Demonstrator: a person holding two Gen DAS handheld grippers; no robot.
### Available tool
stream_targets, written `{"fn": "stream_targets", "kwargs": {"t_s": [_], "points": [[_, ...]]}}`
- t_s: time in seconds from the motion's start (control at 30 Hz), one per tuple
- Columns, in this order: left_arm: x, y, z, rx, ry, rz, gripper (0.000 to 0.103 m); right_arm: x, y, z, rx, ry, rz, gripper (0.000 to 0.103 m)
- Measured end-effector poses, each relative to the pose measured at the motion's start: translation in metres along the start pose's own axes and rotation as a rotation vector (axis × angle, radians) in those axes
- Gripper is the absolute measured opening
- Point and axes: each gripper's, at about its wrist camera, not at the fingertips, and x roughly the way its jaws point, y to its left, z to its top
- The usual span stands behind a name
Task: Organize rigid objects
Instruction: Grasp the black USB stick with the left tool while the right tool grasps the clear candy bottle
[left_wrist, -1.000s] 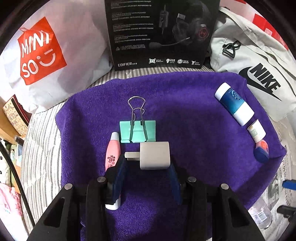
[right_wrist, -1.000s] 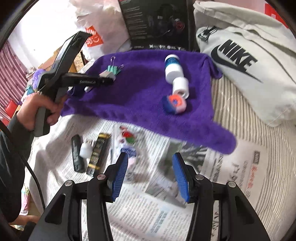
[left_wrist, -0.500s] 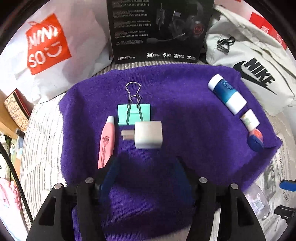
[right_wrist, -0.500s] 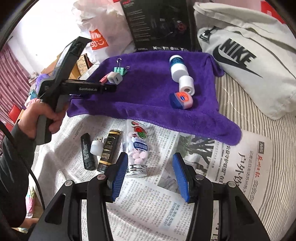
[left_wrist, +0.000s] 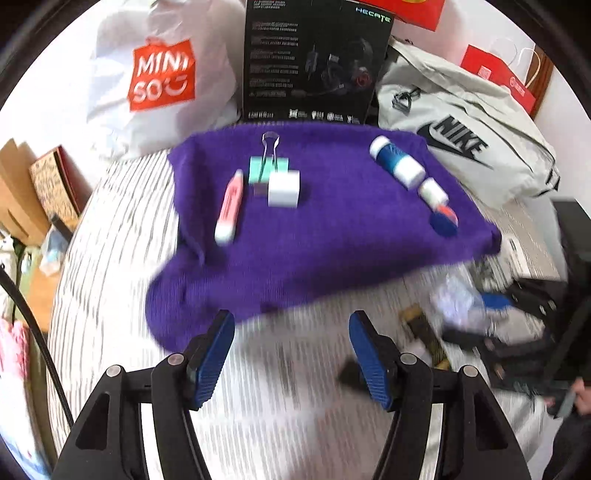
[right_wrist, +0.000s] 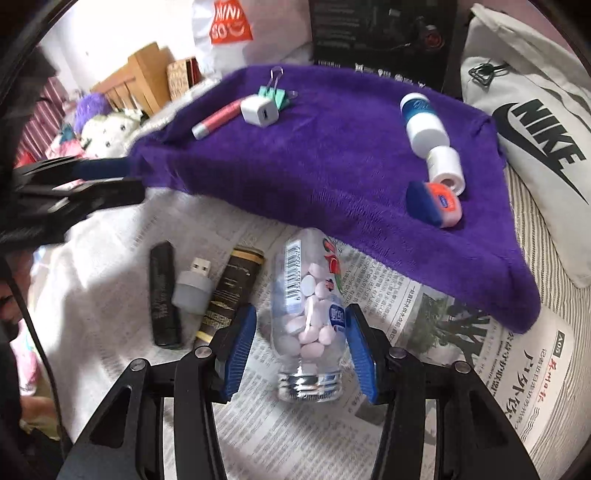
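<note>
1. Left wrist view: the left gripper (left_wrist: 291, 349) hangs with its 2 blue-padded fingers (left_wrist: 212, 360) spread wide and nothing between them, over the striped bedding just short of the near edge of the fuzzy purple towel (left_wrist: 332, 240).
2. On that towel lie a white cube-shaped wall charger (left_wrist: 283, 188), touching a mint-green binder clip (left_wrist: 267, 169) behind it, and a pink tube with a white cap (left_wrist: 229, 206) just to their left.
3. Toward the towel's right edge, a blue-and-white cylindrical bottle (left_wrist: 396, 161), a small white jar (left_wrist: 433, 191) and a blue-and-orange tin (left_wrist: 444, 220) sit in a row.
4. Right wrist view: the right gripper (right_wrist: 301, 349) is spread open around a clear plastic bottle of pink and white tablets (right_wrist: 308, 317), which lies on newspaper (right_wrist: 480, 350) with its neck toward the camera; I cannot tell whether the pads touch it.
5. Left of that bottle, on white cloth beside the newspaper, lie a black-and-gold tube (right_wrist: 231, 291), a grey USB plug (right_wrist: 194, 286) and a black stick (right_wrist: 164, 291).
</note>
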Motion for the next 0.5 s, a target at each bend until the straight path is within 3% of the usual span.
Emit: {"fn": "stream_targets", "kwargs": {"t_s": [0.07,0.27,0.5], "points": [[-0.003,0.002,-0.011,-0.016,0.006,-0.007,0.062,0.001,0.003,-0.001,-0.017,-0.028,-0.036,0.041],[0.002,-0.001,-0.036,-0.063,0.053,-0.052,0.062,-0.005,-0.004,-0.006,0.024,-0.053,-0.026,0.041],[0.008,-0.029,-0.041,-0.053,0.083,-0.083,0.062,-0.033,-0.026,-0.032,0.093,-0.057,-0.055,0.041]]}}
